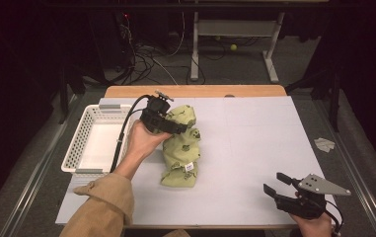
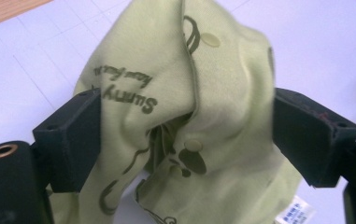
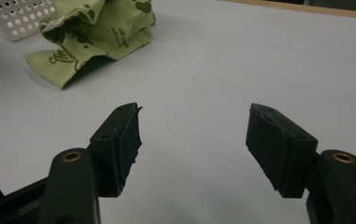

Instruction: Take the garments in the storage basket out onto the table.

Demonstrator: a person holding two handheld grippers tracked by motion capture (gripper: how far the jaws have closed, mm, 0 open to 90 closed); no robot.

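Note:
A light green cloth [image 1: 180,148] with dark printed figures and a white label stands bunched up left of the table's middle. My left gripper [image 1: 178,127] is shut on its upper part, and the lower part rests on the white sheet [image 1: 254,148]. In the left gripper view the cloth [image 2: 189,93] is squeezed between both black jaws, with printed lettering and snap buttons showing. My right gripper [image 1: 273,181] stands open near the front right edge, apart from the cloth. Its view [image 3: 194,126] has only bare sheet between the jaws, and the cloth [image 3: 96,28] lies farther off.
A white perforated basket [image 1: 84,133] sits at the table's left edge, just left of my left hand, with its corner [image 3: 12,18] behind the cloth in the right gripper view. A strip of wooden tabletop [image 1: 195,91] borders the far side. A grey scrap [image 1: 324,144] lies off the right edge.

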